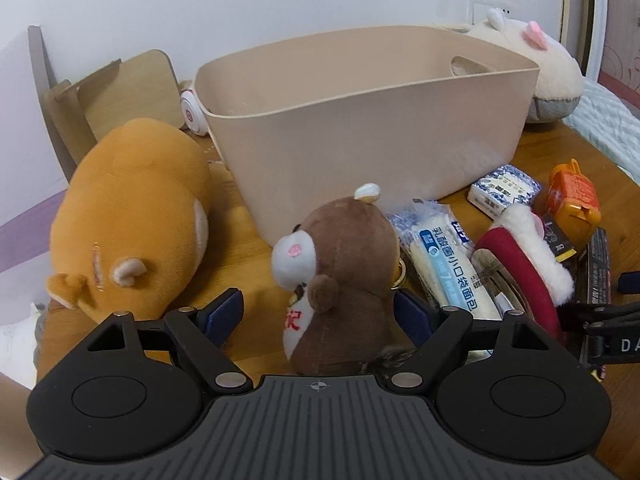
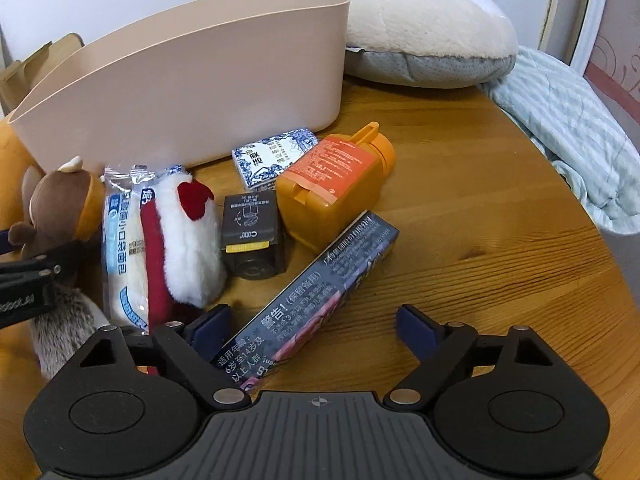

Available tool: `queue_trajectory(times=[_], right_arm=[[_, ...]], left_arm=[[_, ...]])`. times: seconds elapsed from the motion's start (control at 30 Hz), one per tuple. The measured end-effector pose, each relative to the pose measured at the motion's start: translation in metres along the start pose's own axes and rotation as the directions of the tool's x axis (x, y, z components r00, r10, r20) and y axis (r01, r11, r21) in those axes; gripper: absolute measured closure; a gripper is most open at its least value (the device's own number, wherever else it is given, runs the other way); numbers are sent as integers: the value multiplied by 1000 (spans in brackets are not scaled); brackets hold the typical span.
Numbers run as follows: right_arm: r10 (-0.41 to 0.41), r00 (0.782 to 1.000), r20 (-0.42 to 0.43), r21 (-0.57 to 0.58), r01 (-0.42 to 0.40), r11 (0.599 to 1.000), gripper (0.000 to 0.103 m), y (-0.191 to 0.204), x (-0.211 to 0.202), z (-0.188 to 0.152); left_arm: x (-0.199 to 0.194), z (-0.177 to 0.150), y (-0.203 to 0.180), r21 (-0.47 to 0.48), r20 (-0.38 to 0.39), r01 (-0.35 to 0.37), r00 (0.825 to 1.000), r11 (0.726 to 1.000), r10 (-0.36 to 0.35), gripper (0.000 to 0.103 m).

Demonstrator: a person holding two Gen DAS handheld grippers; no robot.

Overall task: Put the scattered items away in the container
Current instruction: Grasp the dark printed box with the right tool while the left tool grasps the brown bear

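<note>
A beige plastic bin [image 1: 360, 120] stands on the wooden table, also in the right wrist view [image 2: 180, 92]. My left gripper [image 1: 320, 312] is open with a small brown plush bear [image 1: 340, 272] standing between its fingers; the left pad stands apart from it. My right gripper [image 2: 312, 330] is open around the near end of a long dark box [image 2: 308, 300]. Beside it lie a bread packet [image 2: 120, 248], a red-and-white plush [image 2: 184, 240], a small black box [image 2: 250, 236], an orange container [image 2: 336, 188] and a blue-patterned box [image 2: 272, 156].
A large orange plush [image 1: 128, 216] lies left of the bin. A big cream plush [image 2: 424, 28] rests behind the bin at right. A pale blue blanket [image 2: 568, 132] hangs over the table's right edge. Cardboard [image 1: 120, 88] and white headphones [image 1: 192, 108] sit at back left.
</note>
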State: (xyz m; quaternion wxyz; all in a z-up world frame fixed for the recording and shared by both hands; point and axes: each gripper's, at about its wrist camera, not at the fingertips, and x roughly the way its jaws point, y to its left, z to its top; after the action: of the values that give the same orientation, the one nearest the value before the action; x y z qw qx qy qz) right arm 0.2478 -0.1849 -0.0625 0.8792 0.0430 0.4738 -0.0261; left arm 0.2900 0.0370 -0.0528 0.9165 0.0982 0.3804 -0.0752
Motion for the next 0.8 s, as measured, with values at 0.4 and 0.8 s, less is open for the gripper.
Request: queue_trajectory(times=[0.4,0.8], right_arm=[[-2,1000,19,-61,3,998,34,0,1,-3],[23,999,42,-34,-21,999,81,-21,-5,0]], left_arm=[[13,-3,-4,-8,-55,31,998,999,-32,52],[11,-5,0,-42,-50,29,998,999,-31,55]])
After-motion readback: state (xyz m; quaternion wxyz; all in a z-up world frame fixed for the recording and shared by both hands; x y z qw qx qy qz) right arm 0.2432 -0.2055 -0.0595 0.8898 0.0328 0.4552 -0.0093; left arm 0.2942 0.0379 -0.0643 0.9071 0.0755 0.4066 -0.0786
